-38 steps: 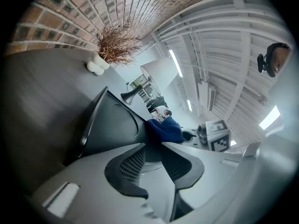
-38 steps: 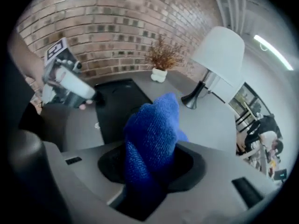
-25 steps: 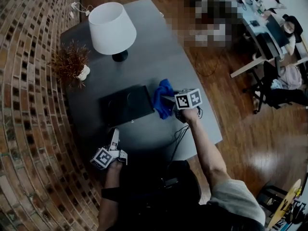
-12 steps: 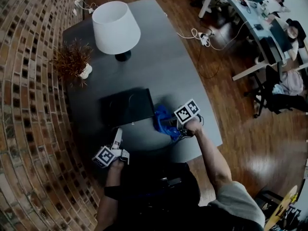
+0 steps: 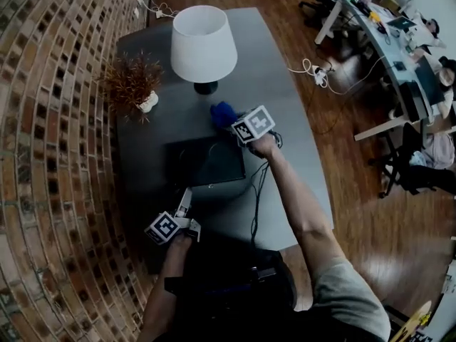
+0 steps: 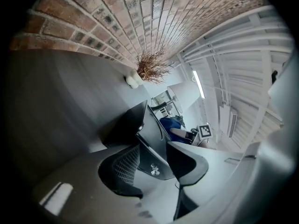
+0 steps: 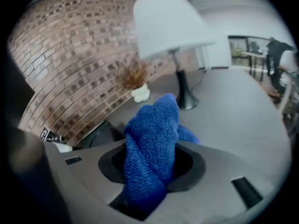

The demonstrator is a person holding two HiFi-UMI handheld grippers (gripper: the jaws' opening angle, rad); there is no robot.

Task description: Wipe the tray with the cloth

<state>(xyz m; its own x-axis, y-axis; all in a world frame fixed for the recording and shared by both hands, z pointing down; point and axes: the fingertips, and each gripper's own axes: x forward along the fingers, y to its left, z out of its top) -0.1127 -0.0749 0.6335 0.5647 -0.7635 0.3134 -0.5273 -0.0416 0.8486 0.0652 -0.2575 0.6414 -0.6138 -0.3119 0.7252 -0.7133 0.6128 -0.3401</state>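
A black tray (image 5: 206, 161) lies in the middle of the grey table (image 5: 292, 148). My right gripper (image 5: 234, 123) is shut on a blue cloth (image 5: 223, 112), which hangs bunched at the tray's far right corner, near the lamp foot. In the right gripper view the cloth (image 7: 152, 139) fills the gap of that gripper (image 7: 152, 167), and the tray (image 7: 100, 132) shows dark at lower left. My left gripper (image 5: 187, 197) is at the tray's near edge. Its jaws have just been opening. The tray's edge (image 6: 149, 125) runs between the jaws of that gripper (image 6: 154, 160), with a gap on each side.
A white lamp (image 5: 203, 45) and a dried plant in a white pot (image 5: 135, 84) stand at the table's far end. The brick wall (image 5: 50, 155) runs along the left. A black cable (image 5: 256, 191) crosses the table's near right. Office desks stand far right.
My right gripper has carried the blue cloth from the tray's near right side to its far right corner, toward the lamp. The left gripper has stayed at the tray's near edge.
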